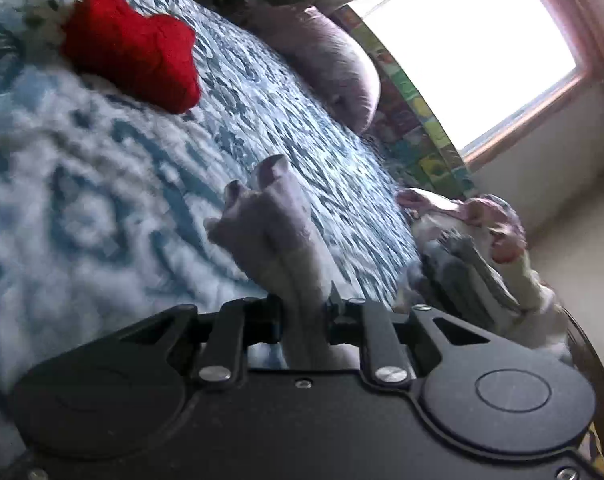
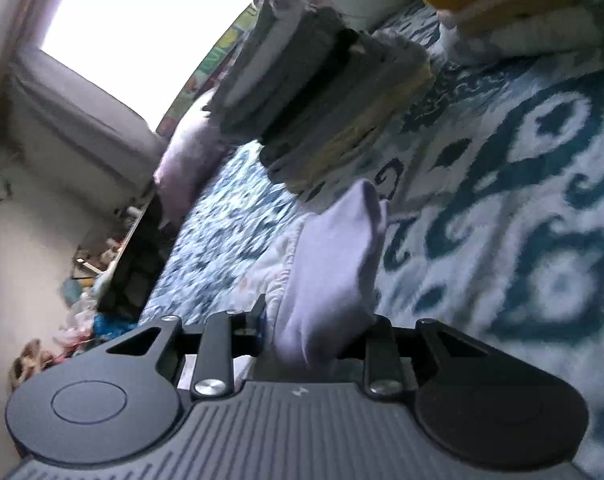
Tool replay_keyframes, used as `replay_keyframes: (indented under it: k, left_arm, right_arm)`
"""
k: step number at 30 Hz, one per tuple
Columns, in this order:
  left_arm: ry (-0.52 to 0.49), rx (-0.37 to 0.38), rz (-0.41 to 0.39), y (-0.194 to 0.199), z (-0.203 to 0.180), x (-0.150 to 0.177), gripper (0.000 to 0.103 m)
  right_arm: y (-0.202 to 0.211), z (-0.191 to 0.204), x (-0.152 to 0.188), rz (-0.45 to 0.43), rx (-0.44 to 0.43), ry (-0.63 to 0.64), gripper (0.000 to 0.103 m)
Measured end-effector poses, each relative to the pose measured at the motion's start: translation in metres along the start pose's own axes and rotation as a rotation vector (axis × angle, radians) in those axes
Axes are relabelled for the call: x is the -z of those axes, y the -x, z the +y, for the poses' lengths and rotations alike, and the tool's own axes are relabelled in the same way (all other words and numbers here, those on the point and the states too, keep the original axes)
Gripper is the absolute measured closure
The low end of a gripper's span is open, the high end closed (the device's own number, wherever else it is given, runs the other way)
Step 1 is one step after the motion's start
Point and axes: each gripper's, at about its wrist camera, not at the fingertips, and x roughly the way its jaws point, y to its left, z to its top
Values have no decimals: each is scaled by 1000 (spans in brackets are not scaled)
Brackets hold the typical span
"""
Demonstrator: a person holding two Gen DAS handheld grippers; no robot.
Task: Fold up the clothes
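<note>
My left gripper (image 1: pixel 302 312) is shut on a bunched pale grey-lilac cloth (image 1: pixel 269 216) that sticks up between its jaws above the blue-and-white patterned bedspread (image 1: pixel 101 184). My right gripper (image 2: pixel 314 336) is shut on a pale lilac garment (image 2: pixel 338 256) with a gathered white edge, held just above the same bedspread (image 2: pixel 522 208). The fingertips of both grippers are hidden by the cloth. Both views are tilted.
A red cushion (image 1: pixel 133 44) and a pale pillow (image 1: pixel 326 60) lie on the bed. A stack of folded grey and yellow clothes (image 2: pixel 330 96) stands ahead of my right gripper; it also shows at the bed's edge (image 1: pixel 466 264). A bright window (image 1: pixel 470 40) is behind, with clutter on the floor (image 2: pixel 85 312).
</note>
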Motion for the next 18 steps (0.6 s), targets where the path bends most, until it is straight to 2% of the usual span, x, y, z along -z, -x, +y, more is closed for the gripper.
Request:
replay_keyframes:
  k: [1, 2, 3, 4, 5, 6, 9, 15, 18]
  left_arm:
    - [-9, -5, -2, 17, 15, 15, 84]
    - [-8, -30, 24, 21, 29, 26, 77]
    - [-4, -58, 54, 23, 43, 37, 65]
    - [61, -62, 78, 26, 61, 45, 42]
    - [138, -61, 100, 28, 80, 53, 47]
    - [172, -39, 87, 34, 89, 54, 46]
    - [198, -40, 83, 49, 91, 54, 35]
    - [180, -58, 80, 50, 88, 66, 35]
    - [170, -63, 72, 44, 84, 68, 34]
  right_arm:
    - [13, -2, 3, 7, -10, -5, 73]
    - [23, -5, 8, 22, -16, -6, 73]
    - [26, -9, 16, 50, -1, 4, 68]
    - [24, -16, 25, 85, 44, 8, 49]
    - [22, -27, 33, 111, 88, -26, 41]
    - [20, -42, 39, 129, 124, -84, 42]
    - [31, -64, 45, 87, 69, -195, 41]
    - [30, -67, 44, 81, 16, -137, 36]
    - [30, -71, 43, 81, -15, -126, 38]
